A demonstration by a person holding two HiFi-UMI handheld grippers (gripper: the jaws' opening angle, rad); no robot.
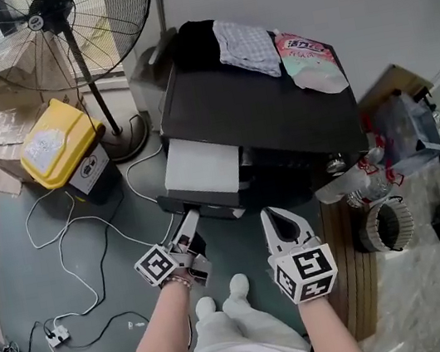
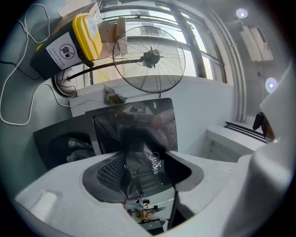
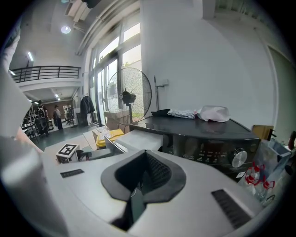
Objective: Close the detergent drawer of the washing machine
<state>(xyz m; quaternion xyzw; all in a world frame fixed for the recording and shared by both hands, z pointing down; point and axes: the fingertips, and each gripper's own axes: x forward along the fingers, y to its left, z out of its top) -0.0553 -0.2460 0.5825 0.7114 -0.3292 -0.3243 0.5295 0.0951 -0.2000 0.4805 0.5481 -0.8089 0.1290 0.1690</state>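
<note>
The dark washing machine (image 1: 257,97) stands ahead of me. Its pale detergent drawer (image 1: 201,166) is pulled out at the front left; the right gripper view shows the drawer (image 3: 141,138) sticking out beside the control panel. The machine's door (image 1: 190,222) stands open, edge-on below the drawer. My left gripper (image 1: 187,237) is at that edge. In the left gripper view the glossy dark door (image 2: 138,139) runs between the jaws of the left gripper (image 2: 148,169), which look shut on it. My right gripper (image 1: 279,218) hangs shut and empty in front of the machine, to the right of the door, jaws meeting (image 3: 141,183).
Clothes (image 1: 247,44) and a pink pouch (image 1: 309,58) lie on the machine's top. A standing fan (image 1: 62,22) and a yellow-lidded bin (image 1: 58,144) are at the left, with white cables (image 1: 75,264) on the floor. Bottles (image 1: 364,179) and a round basket (image 1: 385,226) crowd the right.
</note>
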